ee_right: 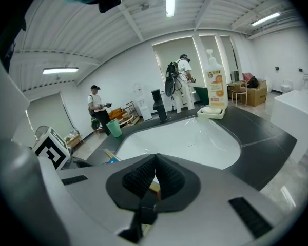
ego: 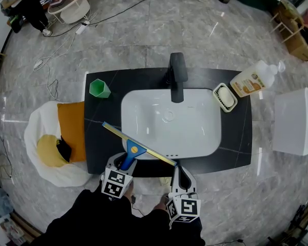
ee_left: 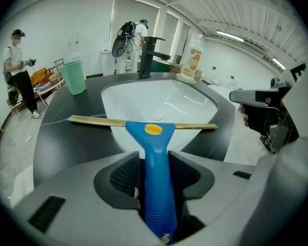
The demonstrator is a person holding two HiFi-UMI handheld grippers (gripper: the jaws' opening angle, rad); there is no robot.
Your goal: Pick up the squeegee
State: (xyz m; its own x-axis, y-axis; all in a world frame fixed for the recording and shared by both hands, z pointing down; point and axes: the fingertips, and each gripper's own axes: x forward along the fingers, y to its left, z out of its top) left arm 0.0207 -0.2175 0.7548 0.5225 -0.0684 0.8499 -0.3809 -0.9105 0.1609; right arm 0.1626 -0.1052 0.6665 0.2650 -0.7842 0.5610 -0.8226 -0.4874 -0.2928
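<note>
Grey marble flooring surrounds a black counter (ego: 236, 137) with a white sink (ego: 195, 132) set into it. Across the sink's near-left rim the squeegee (ego: 136, 146) is laid, blade slanting, blue handle toward the person. The handle is enclosed by the left gripper (ego: 124, 163), whose pads appear to be pressed on both its sides, though the squeegee is not yet lifted. The right gripper (ee_right: 153, 181) is closed on nothing, just beside the blade's right end. Trouble is to be expected if the lift is hurried: the hold is taken low on a smooth handle, so the heavier head may be tipped downward, dragged along the rim, or knocked against the right gripper.
</note>
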